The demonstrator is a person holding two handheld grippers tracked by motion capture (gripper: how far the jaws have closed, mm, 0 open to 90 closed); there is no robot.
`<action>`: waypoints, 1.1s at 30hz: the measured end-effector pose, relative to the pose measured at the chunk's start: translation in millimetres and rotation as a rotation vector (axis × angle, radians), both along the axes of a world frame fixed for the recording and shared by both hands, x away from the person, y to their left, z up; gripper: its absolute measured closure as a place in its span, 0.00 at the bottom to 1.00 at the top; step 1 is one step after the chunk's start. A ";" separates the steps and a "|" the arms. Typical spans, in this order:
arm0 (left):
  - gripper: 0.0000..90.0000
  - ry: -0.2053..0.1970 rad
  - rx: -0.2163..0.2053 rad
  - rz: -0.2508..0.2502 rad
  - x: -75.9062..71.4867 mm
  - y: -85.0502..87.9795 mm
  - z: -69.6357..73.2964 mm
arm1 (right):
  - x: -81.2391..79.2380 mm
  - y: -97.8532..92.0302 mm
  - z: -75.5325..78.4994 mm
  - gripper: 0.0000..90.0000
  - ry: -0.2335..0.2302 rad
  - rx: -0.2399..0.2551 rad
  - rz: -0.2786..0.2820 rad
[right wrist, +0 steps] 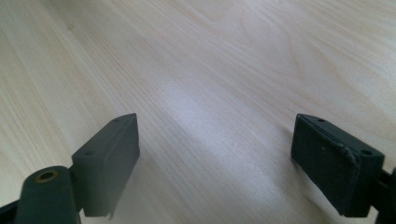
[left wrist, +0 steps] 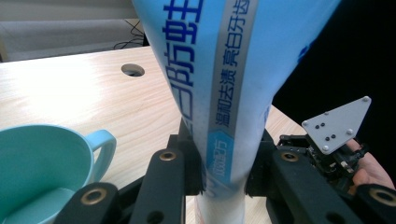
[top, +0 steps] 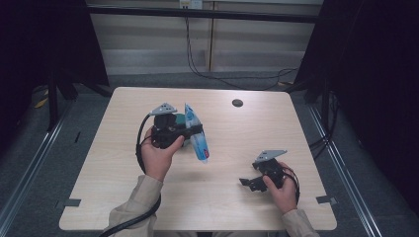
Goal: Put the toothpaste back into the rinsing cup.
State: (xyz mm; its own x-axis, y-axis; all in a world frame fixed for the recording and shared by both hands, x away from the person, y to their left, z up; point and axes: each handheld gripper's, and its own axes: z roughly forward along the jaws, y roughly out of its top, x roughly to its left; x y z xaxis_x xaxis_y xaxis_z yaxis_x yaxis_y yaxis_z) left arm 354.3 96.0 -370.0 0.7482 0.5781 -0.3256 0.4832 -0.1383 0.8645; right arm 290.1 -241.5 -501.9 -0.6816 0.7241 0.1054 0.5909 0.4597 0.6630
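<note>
A blue-and-white toothpaste tube (top: 196, 134) is held clamped between the jaws of the left hand-held gripper (top: 190, 132) near the centre of the high view, raised over the wooden tabletop (top: 123, 118) with its broad end uppermost. In the left gripper view a teal mug (left wrist: 42, 168) is seen at the lower left, just beside the jaws. The right hand-held gripper (top: 249, 181) is seen at the lower right of the high view, low over bare wood, its jaws spread wide with nothing between them. A round hole (top: 237, 103) is set in the tabletop's upper part.
</note>
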 end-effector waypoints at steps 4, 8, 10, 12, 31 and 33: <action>0.82 -0.009 -0.005 0.020 0.7 2.7 2.3 | -0.3 -0.6 -1.1 0.16 -0.018 -0.011 -0.001; 0.82 -0.016 -0.009 0.031 2.1 6.1 5.6 | -2.0 0.1 -3.3 0.16 -0.043 -0.025 -0.003; 0.82 -0.019 -0.012 0.036 2.9 7.7 7.5 | -4.5 1.5 -4.5 0.15 -0.061 -0.044 -0.007; 0.82 -0.026 -0.010 0.044 3.2 9.0 9.5 | -4.7 1.3 -5.4 0.15 -0.072 -0.041 -0.004; 0.82 -0.043 -0.017 0.095 17.5 16.8 25.1 | -7.1 -2.0 -10.1 0.14 -0.112 -0.006 -0.020; 0.82 -0.045 -0.020 0.099 19.3 16.5 26.6 | -7.1 -2.0 -10.1 0.14 -0.112 -0.006 -0.019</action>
